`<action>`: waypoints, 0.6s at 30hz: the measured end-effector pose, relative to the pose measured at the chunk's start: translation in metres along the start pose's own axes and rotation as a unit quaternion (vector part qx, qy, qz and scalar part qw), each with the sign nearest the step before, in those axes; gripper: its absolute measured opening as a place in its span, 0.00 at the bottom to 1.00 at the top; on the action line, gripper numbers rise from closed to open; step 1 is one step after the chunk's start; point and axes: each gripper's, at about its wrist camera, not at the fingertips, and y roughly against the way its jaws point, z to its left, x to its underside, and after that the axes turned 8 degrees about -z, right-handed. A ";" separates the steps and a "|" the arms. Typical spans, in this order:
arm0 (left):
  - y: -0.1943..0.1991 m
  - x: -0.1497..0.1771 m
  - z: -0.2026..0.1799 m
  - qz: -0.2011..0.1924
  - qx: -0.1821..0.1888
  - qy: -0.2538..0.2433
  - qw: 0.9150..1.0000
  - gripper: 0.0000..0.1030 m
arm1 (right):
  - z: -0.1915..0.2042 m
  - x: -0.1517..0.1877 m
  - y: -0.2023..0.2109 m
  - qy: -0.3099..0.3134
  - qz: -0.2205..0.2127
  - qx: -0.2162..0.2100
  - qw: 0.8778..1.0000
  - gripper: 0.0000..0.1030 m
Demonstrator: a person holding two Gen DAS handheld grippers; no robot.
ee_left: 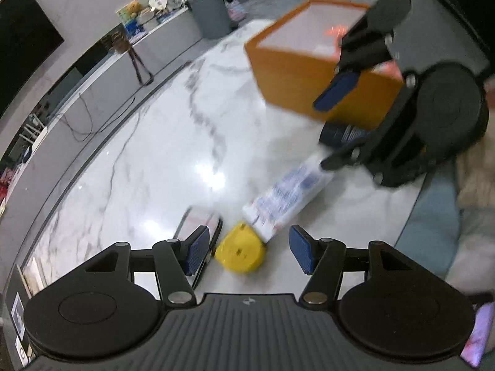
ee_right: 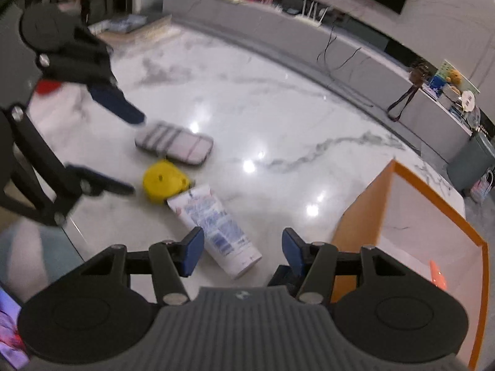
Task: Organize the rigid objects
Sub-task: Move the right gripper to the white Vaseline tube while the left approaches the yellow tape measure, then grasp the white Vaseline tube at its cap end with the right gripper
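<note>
Now, from the right wrist view: the left claw point(ee_right: 123, 154) hangs open and empty over the marble table point(ee_right: 278, 117), near a striped pouch point(ee_right: 174, 147). Just beside it lies a yellow tape measure point(ee_right: 164, 182), touching a white tube point(ee_right: 213, 228). Above that tube the right claw point(ee_right: 243, 250) is open, holding nothing. Far right stands an orange box point(ee_right: 411, 235).
</note>
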 end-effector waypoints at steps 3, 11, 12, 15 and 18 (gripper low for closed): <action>-0.006 0.020 0.001 0.009 0.012 0.008 1.000 0.68 | 0.004 -0.002 -0.020 0.013 0.029 -0.008 0.999 0.54; -0.031 0.033 0.011 -0.002 0.031 0.043 0.999 0.70 | 0.009 -0.008 -0.059 0.040 0.075 -0.018 0.996 0.61; -0.035 0.033 0.012 -0.002 0.036 0.048 0.998 0.70 | 0.007 -0.007 -0.061 0.038 0.080 -0.023 0.996 0.61; -0.046 0.037 0.010 -0.007 0.044 0.046 0.998 0.70 | 0.003 -0.008 -0.070 0.028 0.093 -0.033 0.995 0.61; -0.058 0.036 0.008 -0.005 0.043 0.030 0.999 0.71 | -0.001 -0.007 -0.078 0.017 0.108 -0.045 0.993 0.64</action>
